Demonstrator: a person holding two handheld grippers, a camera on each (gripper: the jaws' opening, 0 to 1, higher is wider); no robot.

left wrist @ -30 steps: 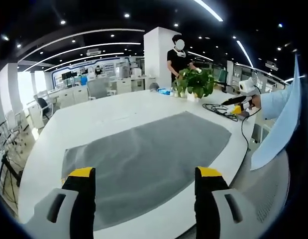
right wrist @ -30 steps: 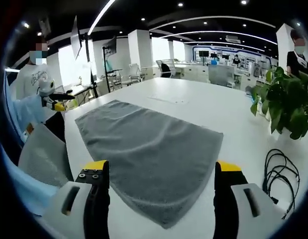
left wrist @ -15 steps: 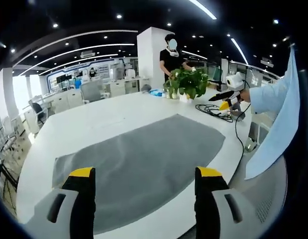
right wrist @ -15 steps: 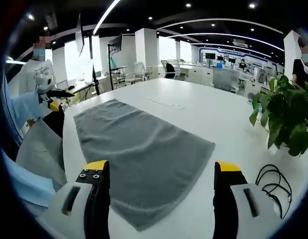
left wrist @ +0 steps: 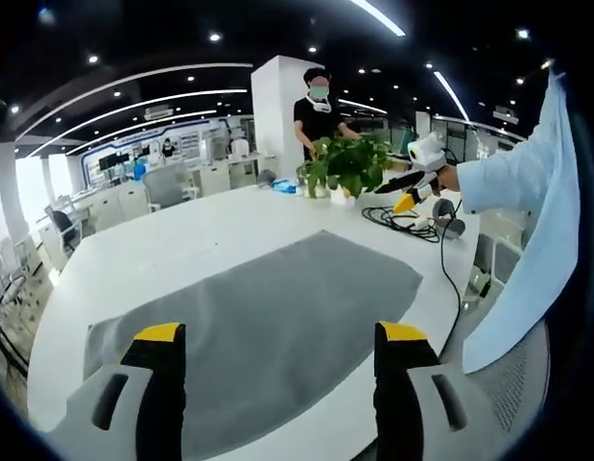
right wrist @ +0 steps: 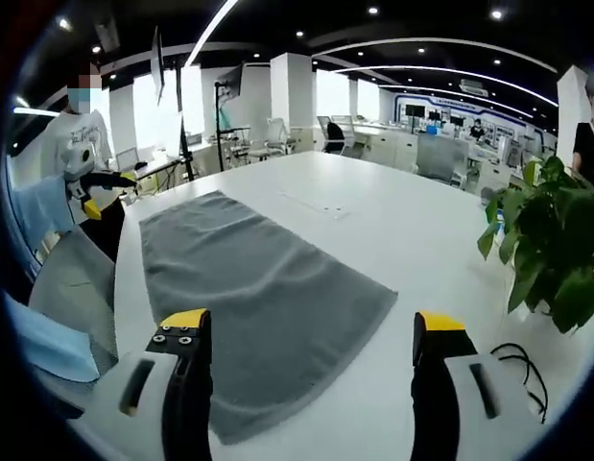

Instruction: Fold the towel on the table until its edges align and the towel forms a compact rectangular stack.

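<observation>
Towel (left wrist: 268, 317) flat on table (left wrist: 181, 235), unfolded. Left gripper (left wrist: 273, 370) & right gripper (right wrist: 311, 360) both agape, holding nothing (above the near edge).

Gray towel (right wrist: 253, 303) lies flat on white table (right wrist: 412, 235), potted plant (right wrist: 551, 254) nearby
</observation>
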